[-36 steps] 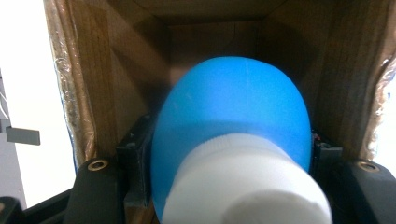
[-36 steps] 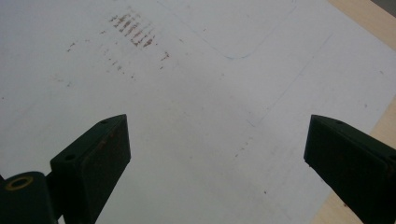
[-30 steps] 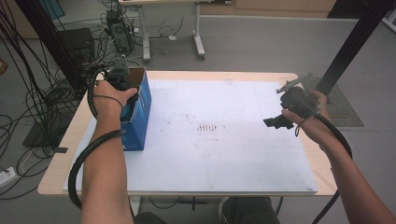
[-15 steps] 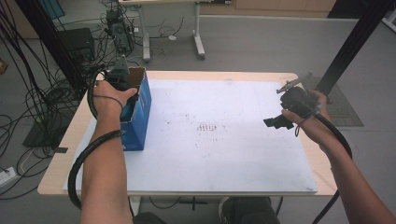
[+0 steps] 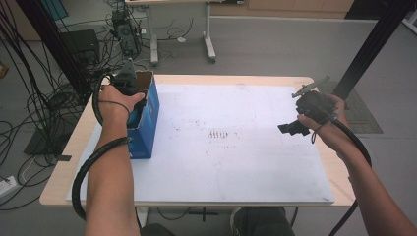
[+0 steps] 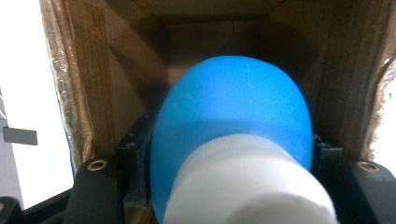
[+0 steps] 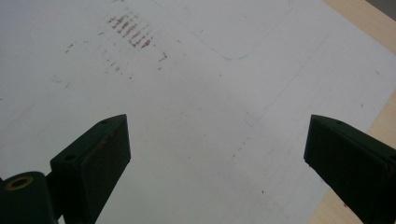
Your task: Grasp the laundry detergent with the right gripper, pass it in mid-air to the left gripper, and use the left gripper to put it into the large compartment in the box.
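Inside cardboard box [image 6: 116,70], left gripper [image 6: 229,154] clamps rounded blue bottle [image 6: 233,116], right gripper [image 7: 217,158] wide open.

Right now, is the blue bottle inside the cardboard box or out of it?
Inside. In the left gripper view the blue bottle sits between the left gripper jaws, with the cardboard box walls around it.

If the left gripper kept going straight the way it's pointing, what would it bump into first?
Probably the far end of the box. The left gripper points into it with a blue bottle between its jaws, so the bottle's rounded end would likely touch the brown cardboard first. How deep the box goes is unclear.
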{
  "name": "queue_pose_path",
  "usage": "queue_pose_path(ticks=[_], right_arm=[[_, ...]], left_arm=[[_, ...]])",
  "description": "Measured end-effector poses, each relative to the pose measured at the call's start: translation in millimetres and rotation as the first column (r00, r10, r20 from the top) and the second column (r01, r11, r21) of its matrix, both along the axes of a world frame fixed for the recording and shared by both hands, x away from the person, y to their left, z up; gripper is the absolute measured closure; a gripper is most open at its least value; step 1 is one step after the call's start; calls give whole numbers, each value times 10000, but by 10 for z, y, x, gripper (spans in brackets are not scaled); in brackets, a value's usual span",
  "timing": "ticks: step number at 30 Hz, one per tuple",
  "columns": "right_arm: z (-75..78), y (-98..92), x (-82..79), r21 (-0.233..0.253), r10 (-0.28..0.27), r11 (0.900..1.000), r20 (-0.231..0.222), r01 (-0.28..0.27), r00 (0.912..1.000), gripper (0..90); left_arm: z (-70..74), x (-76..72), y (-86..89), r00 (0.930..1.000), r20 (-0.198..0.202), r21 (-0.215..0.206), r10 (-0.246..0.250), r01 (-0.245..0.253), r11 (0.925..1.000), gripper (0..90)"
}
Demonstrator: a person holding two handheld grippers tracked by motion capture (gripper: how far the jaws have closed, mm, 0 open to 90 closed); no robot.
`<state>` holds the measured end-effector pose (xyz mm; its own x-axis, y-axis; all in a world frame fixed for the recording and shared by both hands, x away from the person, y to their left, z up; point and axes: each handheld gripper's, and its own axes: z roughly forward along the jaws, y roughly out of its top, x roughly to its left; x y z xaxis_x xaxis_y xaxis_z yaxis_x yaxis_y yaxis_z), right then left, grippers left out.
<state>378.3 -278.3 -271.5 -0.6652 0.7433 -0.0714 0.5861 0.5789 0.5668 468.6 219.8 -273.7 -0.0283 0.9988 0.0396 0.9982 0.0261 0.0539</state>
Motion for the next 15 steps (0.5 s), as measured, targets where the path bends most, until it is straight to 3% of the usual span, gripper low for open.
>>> queue_pose_path(ticks=[15], right_arm=[[28, 5, -3, -22, 28, 10000, 47, -28, 10000, 72]], left_arm=[[-1, -4, 5, 10000, 11, -51, 19, -19, 10000, 356]])
